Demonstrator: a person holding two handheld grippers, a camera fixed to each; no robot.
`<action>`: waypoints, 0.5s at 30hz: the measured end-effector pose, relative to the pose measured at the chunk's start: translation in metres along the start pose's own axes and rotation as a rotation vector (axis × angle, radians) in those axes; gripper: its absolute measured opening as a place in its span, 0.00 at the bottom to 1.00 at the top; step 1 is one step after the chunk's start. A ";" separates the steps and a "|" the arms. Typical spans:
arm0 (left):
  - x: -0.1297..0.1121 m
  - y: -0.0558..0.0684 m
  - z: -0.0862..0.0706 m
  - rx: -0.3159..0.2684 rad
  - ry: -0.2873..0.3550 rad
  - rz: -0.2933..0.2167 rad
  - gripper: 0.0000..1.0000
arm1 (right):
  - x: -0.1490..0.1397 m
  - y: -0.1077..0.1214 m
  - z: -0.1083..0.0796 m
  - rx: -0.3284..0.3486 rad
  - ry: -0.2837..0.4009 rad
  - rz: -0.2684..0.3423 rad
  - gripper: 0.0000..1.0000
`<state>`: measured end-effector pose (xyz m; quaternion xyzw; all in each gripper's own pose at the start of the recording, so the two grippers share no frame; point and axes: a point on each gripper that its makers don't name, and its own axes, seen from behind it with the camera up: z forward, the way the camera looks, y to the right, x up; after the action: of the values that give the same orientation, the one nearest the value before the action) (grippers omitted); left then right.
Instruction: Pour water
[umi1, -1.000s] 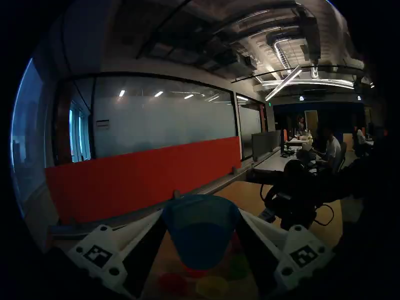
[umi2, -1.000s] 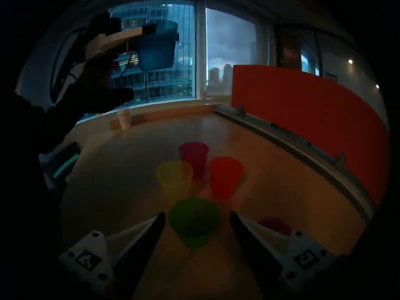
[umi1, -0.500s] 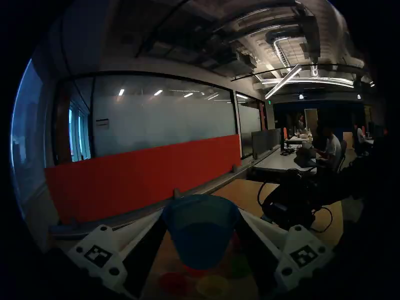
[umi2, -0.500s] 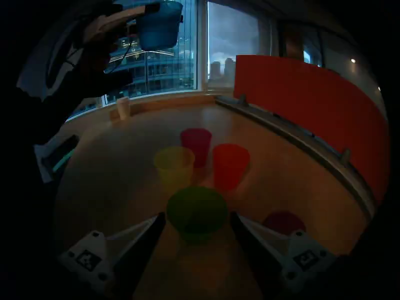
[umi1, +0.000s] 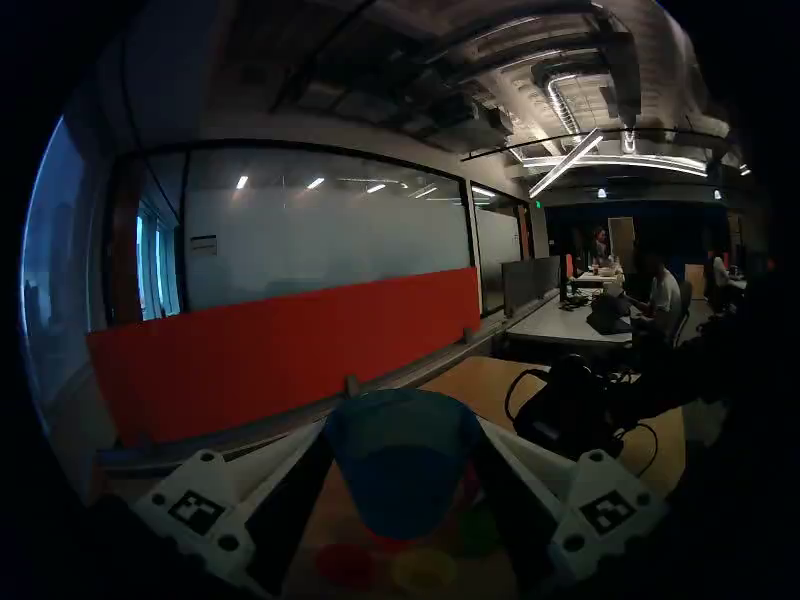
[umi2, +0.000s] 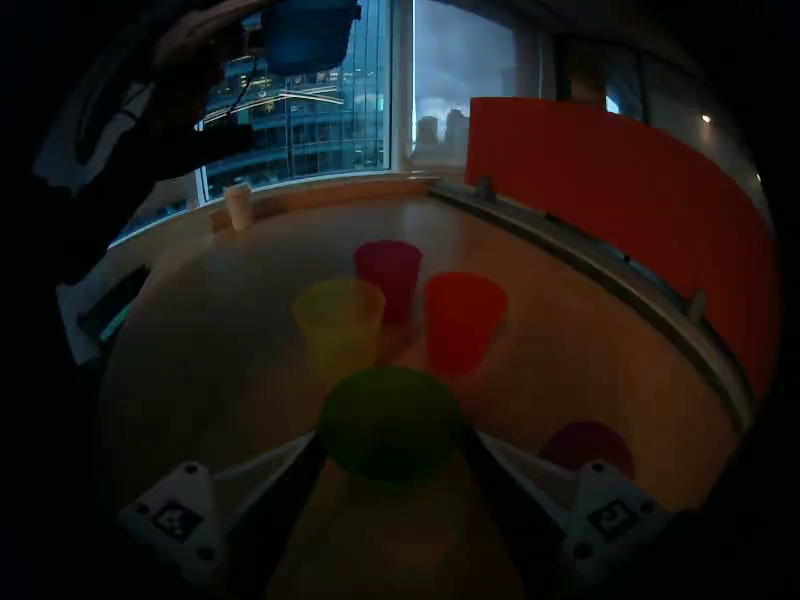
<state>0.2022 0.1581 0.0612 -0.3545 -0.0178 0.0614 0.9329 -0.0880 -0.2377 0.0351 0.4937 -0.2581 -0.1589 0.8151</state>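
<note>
Water weighs the likely flimsy translucent blue plastic cup (umi1: 403, 485), clamped mid-wall by left gripper (umi1: 403, 432) fingers; right gripper (umi2: 392, 440) fingers flank a green plastic cup (umi2: 390, 415), contact unclear.

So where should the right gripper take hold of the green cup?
On its side wall, just under the rim, coming in level from the near side. The green cup stands upright between the right gripper's open fingers and narrows downward; the yellow cup and red cup stand beyond it.

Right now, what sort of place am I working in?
Probably an open-plan office in a city: desks with a seated person, a frosted glass partition, and tall buildings outside the window.
</note>
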 end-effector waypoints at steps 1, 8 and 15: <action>0.000 0.000 0.000 0.000 -0.001 0.001 0.87 | 0.000 0.000 0.001 0.000 0.000 -0.001 0.97; -0.003 0.001 -0.001 0.000 -0.006 0.005 0.87 | -0.001 -0.002 0.006 0.001 -0.007 -0.005 0.96; -0.006 -0.001 -0.001 0.000 -0.008 0.003 0.87 | -0.003 -0.001 0.007 -0.002 -0.008 -0.008 0.96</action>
<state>0.1962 0.1561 0.0609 -0.3544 -0.0211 0.0643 0.9327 -0.0942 -0.2420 0.0357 0.4934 -0.2594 -0.1643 0.8138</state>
